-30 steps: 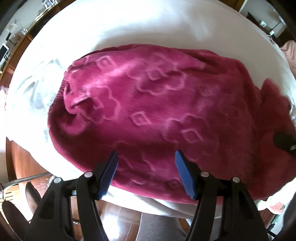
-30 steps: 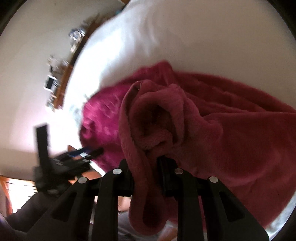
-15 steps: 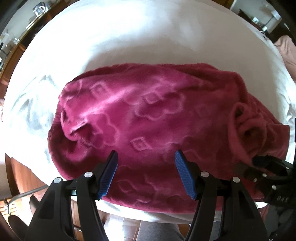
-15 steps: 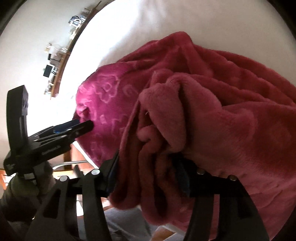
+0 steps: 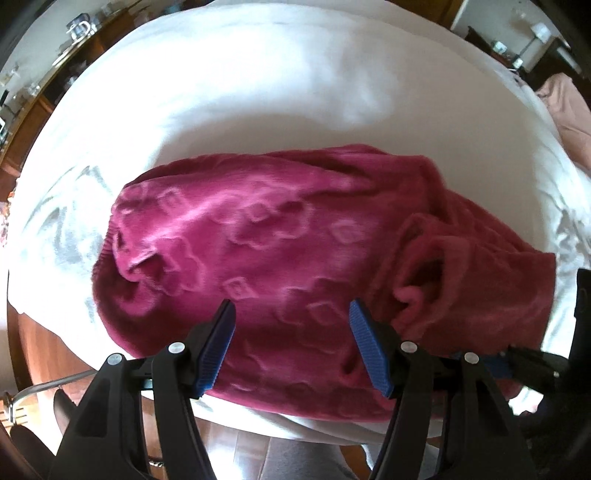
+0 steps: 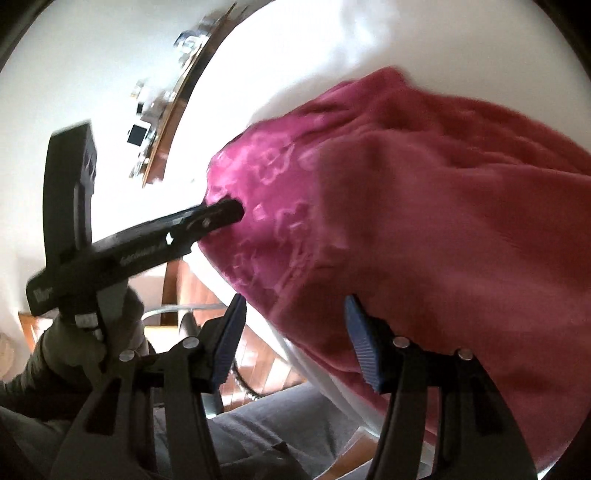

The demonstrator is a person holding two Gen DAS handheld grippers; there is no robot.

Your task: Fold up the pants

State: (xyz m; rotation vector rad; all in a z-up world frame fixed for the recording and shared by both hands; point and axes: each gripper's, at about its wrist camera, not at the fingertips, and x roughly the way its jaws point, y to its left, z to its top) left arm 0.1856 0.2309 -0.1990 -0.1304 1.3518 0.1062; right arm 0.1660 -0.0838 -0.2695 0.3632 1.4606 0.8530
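Note:
The magenta fleece pants (image 5: 280, 254) lie folded in a thick bundle on a white-covered table (image 5: 258, 92); they also show in the right wrist view (image 6: 424, 221). My left gripper (image 5: 291, 347) is open and empty, just above the bundle's near edge. It also shows from the side in the right wrist view (image 6: 221, 212), its tips against the bundle's left end. My right gripper (image 6: 293, 339) is open and empty, at the bundle's near right edge, and shows at the right border of the left wrist view (image 5: 535, 363). A loose fold (image 5: 424, 266) bulges at the right.
The table's near edge (image 5: 258, 421) sits close to the grippers, with wooden floor (image 6: 207, 291) and a chair's metal frame (image 5: 44, 387) below. A sideboard with glassware (image 5: 74, 29) stands far left. A pink cloth (image 5: 569, 110) lies at the far right.
My right gripper has opened and let go of the pants fold it held, which now rests on the bundle. My left gripper stays open and has drawn back slightly.

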